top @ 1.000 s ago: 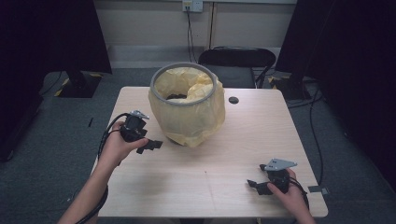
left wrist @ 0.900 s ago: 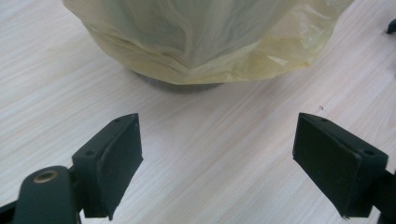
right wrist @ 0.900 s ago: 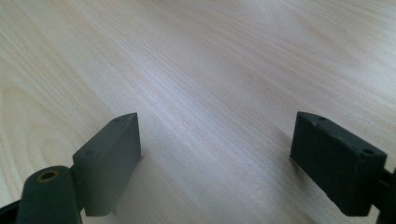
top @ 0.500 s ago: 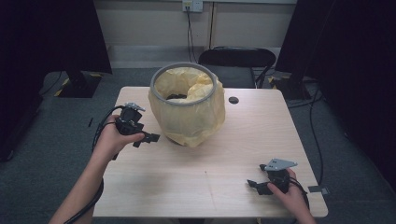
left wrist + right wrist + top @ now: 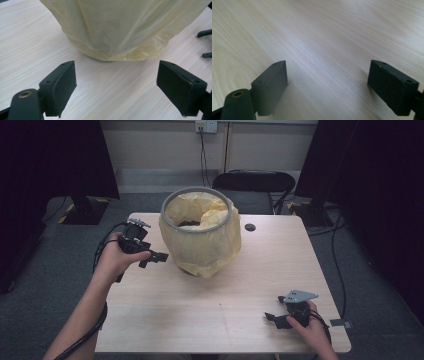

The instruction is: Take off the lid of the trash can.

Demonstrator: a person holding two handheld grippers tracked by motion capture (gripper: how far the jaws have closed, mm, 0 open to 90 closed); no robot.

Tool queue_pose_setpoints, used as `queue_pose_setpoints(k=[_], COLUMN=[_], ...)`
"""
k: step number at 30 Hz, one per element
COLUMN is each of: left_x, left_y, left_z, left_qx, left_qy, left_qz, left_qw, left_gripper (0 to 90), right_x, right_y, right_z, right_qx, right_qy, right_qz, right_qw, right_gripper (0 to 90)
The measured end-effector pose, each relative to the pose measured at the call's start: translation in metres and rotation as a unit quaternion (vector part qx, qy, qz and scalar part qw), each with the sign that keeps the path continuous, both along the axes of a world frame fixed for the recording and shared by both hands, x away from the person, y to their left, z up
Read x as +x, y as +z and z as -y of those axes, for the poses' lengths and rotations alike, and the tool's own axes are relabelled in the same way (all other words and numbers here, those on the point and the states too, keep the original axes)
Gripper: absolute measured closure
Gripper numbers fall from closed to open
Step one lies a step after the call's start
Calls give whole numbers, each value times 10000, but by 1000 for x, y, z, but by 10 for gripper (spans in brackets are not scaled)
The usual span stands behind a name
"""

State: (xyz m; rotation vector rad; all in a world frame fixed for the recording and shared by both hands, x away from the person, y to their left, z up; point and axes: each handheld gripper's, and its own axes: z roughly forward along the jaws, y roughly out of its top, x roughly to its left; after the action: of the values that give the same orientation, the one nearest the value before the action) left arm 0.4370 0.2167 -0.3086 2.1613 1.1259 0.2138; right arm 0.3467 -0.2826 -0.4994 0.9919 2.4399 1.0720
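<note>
At table centre-left: yellow bag-lined bin (image 5: 201, 232) — your left tool (image 5: 150, 258) just beside its lower side, jaws spread wide, lined up to pinch loose liner. Right tool (image 5: 272, 318) released, parked low near table's front edge — clear of work.

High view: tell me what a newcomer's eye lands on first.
The grey-rimmed bin lined with a yellow plastic bag draped over its outside stands at the back middle of the wooden table and dominates. The left gripper, open, points at the bag's lower side from the left. The right gripper, also open, rests low at the table's near right corner.
</note>
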Motion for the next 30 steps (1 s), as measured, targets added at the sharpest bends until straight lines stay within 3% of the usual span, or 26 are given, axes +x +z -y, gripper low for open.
queue_pose_setpoints(k=[11, 22, 26, 30], left_x=[3, 10, 14, 18], left_y=[30, 50, 58, 65], left_z=[-6, -12, -14, -14], left_qx=[-170, -269, -285, -143], left_qy=[113, 314, 387, 496], left_qz=[182, 263, 270, 308], left_qw=[9996, 9988, 9985, 9982], left_gripper=[157, 158, 158, 158], right_x=[0, 0, 0, 0], right_y=[0, 0, 0, 0], right_z=[0, 0, 0, 0], right_qx=[4, 5, 4, 4], right_qy=[-7, -1, 2, -2], right_qz=[2, 13, 15, 12], right_qw=[10000, 10000, 10000, 10000], right_gripper=[154, 154, 153, 154])
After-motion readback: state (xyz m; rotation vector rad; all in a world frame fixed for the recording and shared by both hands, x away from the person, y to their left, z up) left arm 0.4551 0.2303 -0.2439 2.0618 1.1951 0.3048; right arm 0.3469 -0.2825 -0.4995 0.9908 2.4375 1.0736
